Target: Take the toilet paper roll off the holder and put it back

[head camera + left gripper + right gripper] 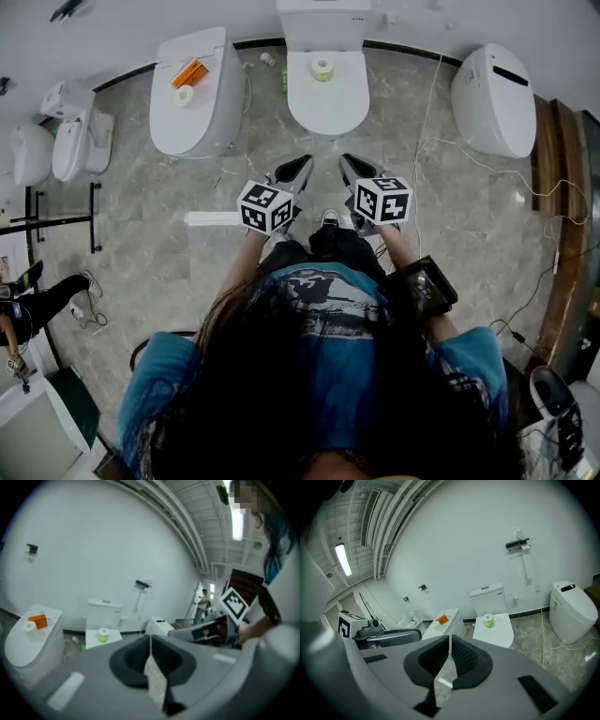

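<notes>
Person: standing on a tiled floor facing a row of toilets, holding one claw in each hand out in front.
Left claw [150, 639]: pointing toward twelve o'clock. Its jaws are meeting along a thin seam and gripping nothing.
Right claw [450, 641]: sitting just beside the left one, at its three o'clock. Its jaws are pressing together too, with nothing between them.
Middle toilet [326, 103]: standing at the person's twelve o'clock with its lid down.
Toilet paper roll [322, 68]: standing on end on the middle toilet's lid, showing a green band, well apart from both claws.
Wall holder [517, 543]: hanging on the white wall above the middle toilet's tank, a little toward one o'clock. Something white is sitting at its right end, too small to tell whether it is paper.
Left toilet [206, 112]: standing at eleven o'clock, lid down, carrying a small white roll [184, 95] with an orange box [190, 72] just beside it.
Right toilet [492, 103]: standing at two o'clock, lid down.
White cable [525, 187]: trailing across the floor at three o'clock.
Second person [37, 305]: sitting low at eight o'clock, well apart from the claws.
</notes>
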